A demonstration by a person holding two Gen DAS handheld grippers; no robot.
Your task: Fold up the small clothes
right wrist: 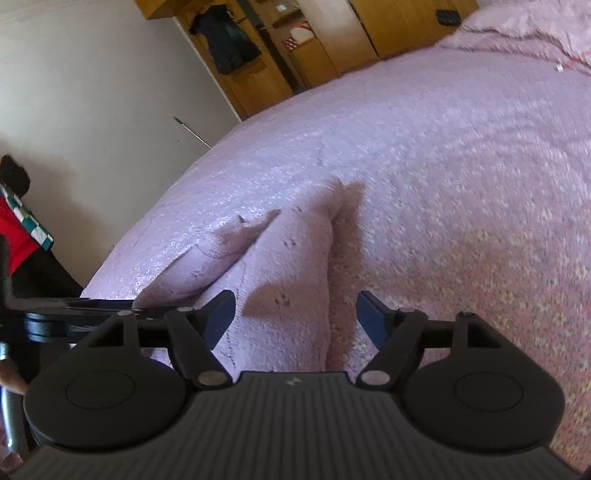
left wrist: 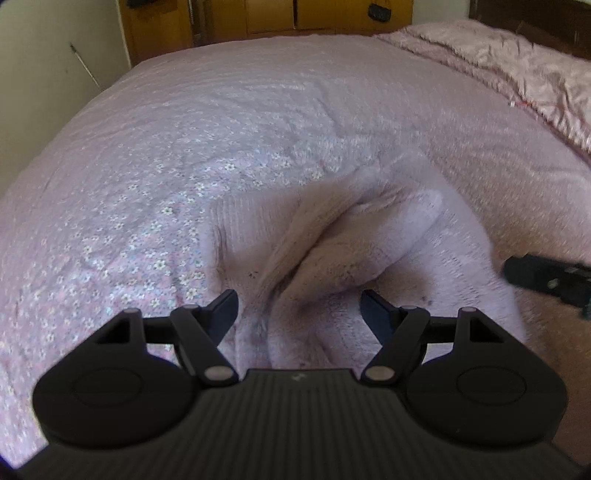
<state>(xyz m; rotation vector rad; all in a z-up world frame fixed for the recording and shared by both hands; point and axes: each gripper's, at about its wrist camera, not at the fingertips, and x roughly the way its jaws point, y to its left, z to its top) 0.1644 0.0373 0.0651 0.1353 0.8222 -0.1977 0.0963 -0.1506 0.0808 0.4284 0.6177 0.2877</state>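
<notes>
A small fuzzy pale pink garment (left wrist: 351,251) lies rumpled on the bed, bunched into a raised fold in the middle. My left gripper (left wrist: 299,306) hovers over its near edge with jaws wide apart; the pads press on nothing. In the right wrist view the same garment (right wrist: 288,266) shows as a ridge running away from me. My right gripper (right wrist: 295,306) stands open over its near end, the cloth under the gap and apart from the pads. The right gripper (left wrist: 546,277) also pokes in at the left wrist view's right edge, and the left gripper (right wrist: 74,317) shows at the right wrist view's left.
The bed wears a pink floral bedspread (left wrist: 147,206). A shaggy pink blanket (left wrist: 517,66) is heaped at the far right. Wooden wardrobes (left wrist: 258,18) stand beyond the bed, a pale wall (left wrist: 44,92) to the left. Dark clothing (right wrist: 229,40) hangs there; red and checked fabric (right wrist: 18,236) lies beside the bed.
</notes>
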